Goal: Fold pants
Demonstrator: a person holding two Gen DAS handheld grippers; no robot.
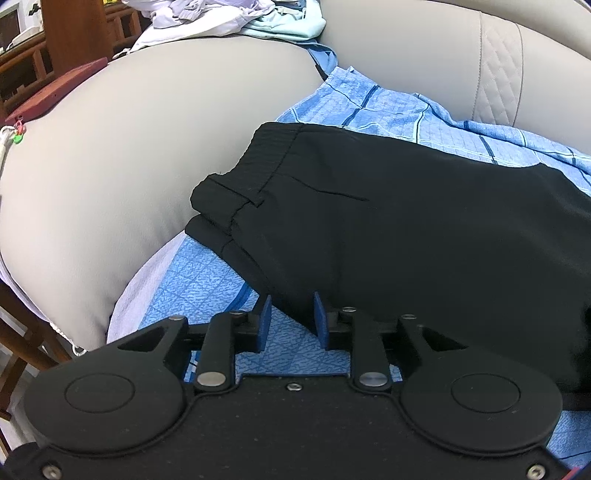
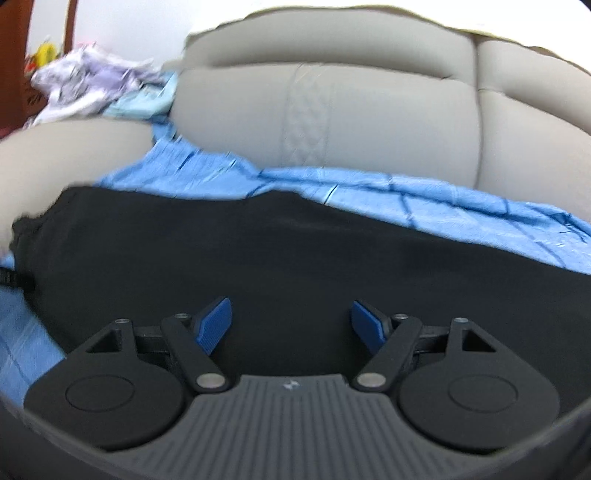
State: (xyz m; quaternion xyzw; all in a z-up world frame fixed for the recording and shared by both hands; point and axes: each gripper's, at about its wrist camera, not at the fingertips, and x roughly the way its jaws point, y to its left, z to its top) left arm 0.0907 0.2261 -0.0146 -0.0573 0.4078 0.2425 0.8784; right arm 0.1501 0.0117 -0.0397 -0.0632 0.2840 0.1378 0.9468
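Observation:
Black pants (image 1: pixel 388 221) lie folded on a blue checked sheet (image 1: pixel 369 107) on a beige sofa. The elastic waistband (image 1: pixel 258 170) points left, with a lower layer sticking out beneath it. My left gripper (image 1: pixel 291 314) is at the near edge of the pants, its blue pads partly open with the fabric edge between them, not pinched. The pants also fill the right wrist view (image 2: pixel 295 258). My right gripper (image 2: pixel 291 321) is wide open just above the black fabric and holds nothing. The right wrist view is blurred.
The beige sofa seat cushion (image 1: pixel 129 166) lies to the left and the backrest (image 2: pixel 369 118) behind. A heap of light clothes (image 1: pixel 221 18) sits at the far end of the sofa. Wooden furniture (image 1: pixel 66 33) stands beyond the sofa's left edge.

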